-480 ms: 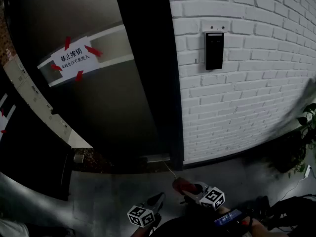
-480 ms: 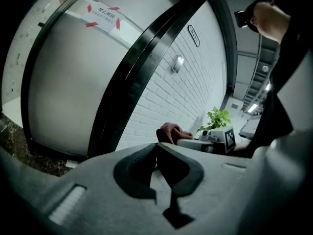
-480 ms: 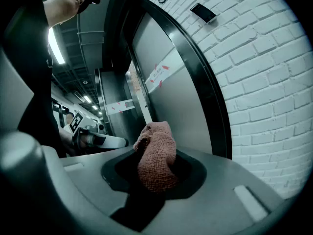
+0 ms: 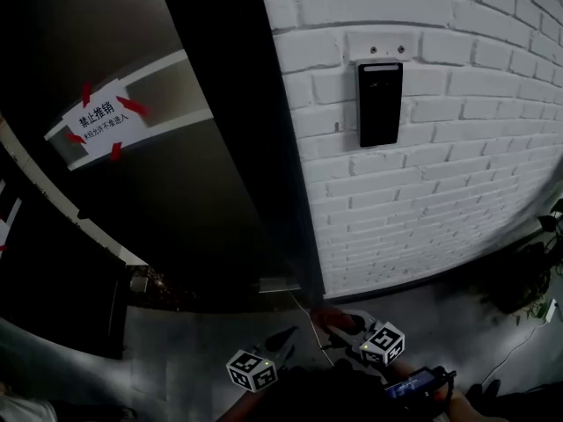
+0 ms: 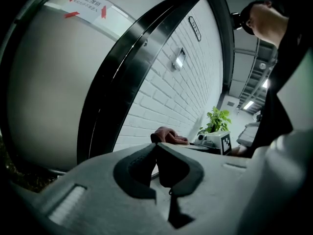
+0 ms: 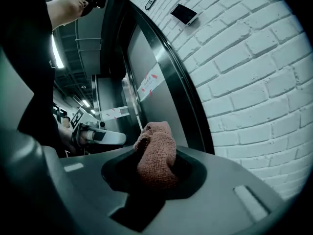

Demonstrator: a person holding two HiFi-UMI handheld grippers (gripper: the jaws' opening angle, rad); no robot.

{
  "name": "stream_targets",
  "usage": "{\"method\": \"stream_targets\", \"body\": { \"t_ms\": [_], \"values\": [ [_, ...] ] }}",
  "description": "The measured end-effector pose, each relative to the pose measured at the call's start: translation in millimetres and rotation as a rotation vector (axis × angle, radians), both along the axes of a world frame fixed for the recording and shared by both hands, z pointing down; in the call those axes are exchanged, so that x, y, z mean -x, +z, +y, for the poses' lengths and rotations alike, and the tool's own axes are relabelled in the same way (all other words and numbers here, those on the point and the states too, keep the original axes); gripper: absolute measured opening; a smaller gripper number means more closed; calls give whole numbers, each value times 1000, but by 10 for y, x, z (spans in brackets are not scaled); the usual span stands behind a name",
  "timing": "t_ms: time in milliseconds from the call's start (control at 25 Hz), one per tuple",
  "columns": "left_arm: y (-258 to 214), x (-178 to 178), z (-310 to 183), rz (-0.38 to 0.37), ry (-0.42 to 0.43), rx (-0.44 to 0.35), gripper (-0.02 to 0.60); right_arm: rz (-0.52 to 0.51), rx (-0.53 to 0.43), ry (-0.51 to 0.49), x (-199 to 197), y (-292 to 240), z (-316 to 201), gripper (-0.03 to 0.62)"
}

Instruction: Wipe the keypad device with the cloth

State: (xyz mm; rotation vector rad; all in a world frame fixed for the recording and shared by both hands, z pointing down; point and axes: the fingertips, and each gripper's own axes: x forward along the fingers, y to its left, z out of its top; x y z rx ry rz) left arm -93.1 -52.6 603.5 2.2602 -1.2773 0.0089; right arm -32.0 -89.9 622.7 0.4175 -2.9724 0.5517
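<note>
The black keypad device [image 4: 380,104] hangs high on the white brick wall [image 4: 440,200]; it also shows as the keypad device [image 5: 179,59] and the keypad device [image 6: 184,13], far above both grippers. My right gripper [image 4: 339,322] is low, near the floor, shut on a reddish-brown cloth [image 6: 156,153] that bulges up out of its jaws. This cloth [image 4: 332,316] points toward the wall base. My left gripper [image 4: 283,338] sits just left of it, jaws shut with nothing in them, tips meeting at the left gripper [image 5: 155,146].
A dark door frame [image 4: 237,130] borders the wall's left edge. Beside it is a door with a paper notice [image 4: 98,120] fixed by red tape. A potted plant [image 4: 550,227] stands at the right, with cables on the floor nearby.
The head view has drawn nearer the wall, so the keypad device looks larger. Both grippers stay low at the bottom, the right one still shut on the cloth.
</note>
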Motion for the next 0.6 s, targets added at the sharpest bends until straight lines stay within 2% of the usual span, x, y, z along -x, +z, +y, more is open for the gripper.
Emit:
{"method": "stream_targets", "body": {
  "t_ms": [120,280,480,600],
  "values": [
    [-39,-59,-177,12,60,-6,5,-3,-5,66,-75,6,-272,110],
    [-54,-60,-443,40,175,-22,5,-17,-72,235,-383,-202,-821,112],
    [-88,16,-872,61,334,-58,5,96,-284,405,-965,-898,-1554,112],
    [-221,-120,-1002,62,450,-75,5,135,-438,465,-1230,-1692,-1830,112]
  ]
}}
